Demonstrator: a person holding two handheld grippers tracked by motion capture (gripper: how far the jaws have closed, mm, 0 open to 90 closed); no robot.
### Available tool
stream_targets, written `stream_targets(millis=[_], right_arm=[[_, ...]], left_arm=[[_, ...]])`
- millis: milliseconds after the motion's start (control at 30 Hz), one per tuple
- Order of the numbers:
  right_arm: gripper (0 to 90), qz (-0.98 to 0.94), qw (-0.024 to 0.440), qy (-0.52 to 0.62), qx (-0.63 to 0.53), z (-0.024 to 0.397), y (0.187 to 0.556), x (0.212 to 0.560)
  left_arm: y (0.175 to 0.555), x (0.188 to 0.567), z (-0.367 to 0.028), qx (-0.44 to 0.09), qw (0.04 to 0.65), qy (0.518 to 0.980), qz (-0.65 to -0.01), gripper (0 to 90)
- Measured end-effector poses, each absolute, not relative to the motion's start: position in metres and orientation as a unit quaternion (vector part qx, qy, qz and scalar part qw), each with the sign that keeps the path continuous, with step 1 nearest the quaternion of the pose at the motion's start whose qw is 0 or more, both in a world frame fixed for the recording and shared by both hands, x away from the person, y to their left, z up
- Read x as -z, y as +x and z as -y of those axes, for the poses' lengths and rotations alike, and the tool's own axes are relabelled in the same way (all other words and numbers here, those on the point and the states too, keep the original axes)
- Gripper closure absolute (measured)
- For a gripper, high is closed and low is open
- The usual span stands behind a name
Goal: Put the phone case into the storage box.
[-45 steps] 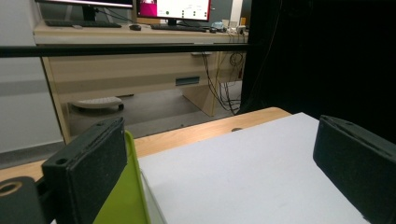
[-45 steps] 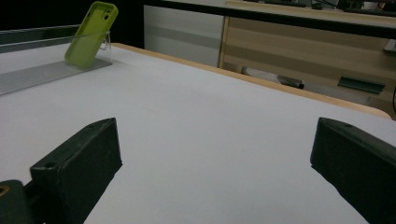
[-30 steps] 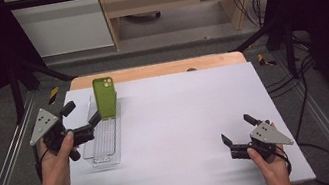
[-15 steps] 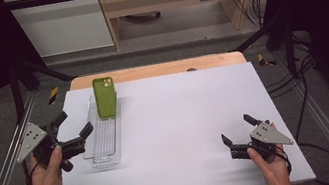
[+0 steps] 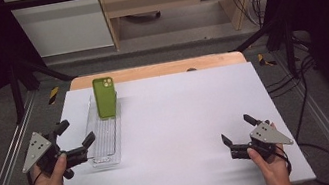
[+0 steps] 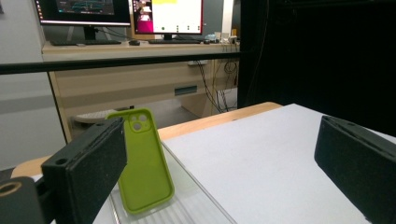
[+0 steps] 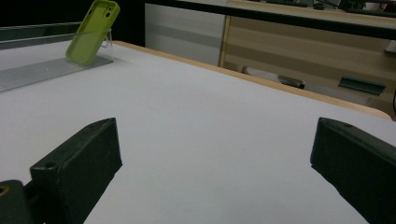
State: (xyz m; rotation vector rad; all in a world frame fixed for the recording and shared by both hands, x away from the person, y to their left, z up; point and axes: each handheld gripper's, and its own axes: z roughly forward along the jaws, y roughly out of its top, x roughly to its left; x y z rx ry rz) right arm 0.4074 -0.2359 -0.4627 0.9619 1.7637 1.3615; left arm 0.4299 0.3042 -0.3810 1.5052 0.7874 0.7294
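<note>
my left gripper (image 5: 75, 140) hangs released by the tabletop's (image 5: 182, 120) left edge, beside the clear tray (image 5: 103, 133); the green phone case (image 5: 105, 97) leans upright at the tray's far end; i'd back away level so neither jaw clips the tray; right gripper (image 5: 240, 135) released near the front right corner; since earlier my left has pulled back outward.

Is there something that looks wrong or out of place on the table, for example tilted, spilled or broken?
Nothing stands out. The green phone case leans upright at the far end of the clear tray, apparently as meant. No spill or damage is visible on the white table.
</note>
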Motion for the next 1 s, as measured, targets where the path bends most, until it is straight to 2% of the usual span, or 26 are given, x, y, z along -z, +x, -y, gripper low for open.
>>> stream_targets(millis=[267, 1000], right_arm=[[1.9, -0.681, 0.350, 0.372, -0.525, 0.236, 0.408, 0.463], [1.9, -0.678, 0.351, 0.369, -0.530, 0.238, 0.408, 0.462]], left_arm=[[0.427, 0.398, -0.301, -0.321, 0.583, 0.667, -0.337, 2.2], [0.419, 0.425, -0.313, -0.331, 0.587, 0.651, -0.350, 2.2]])
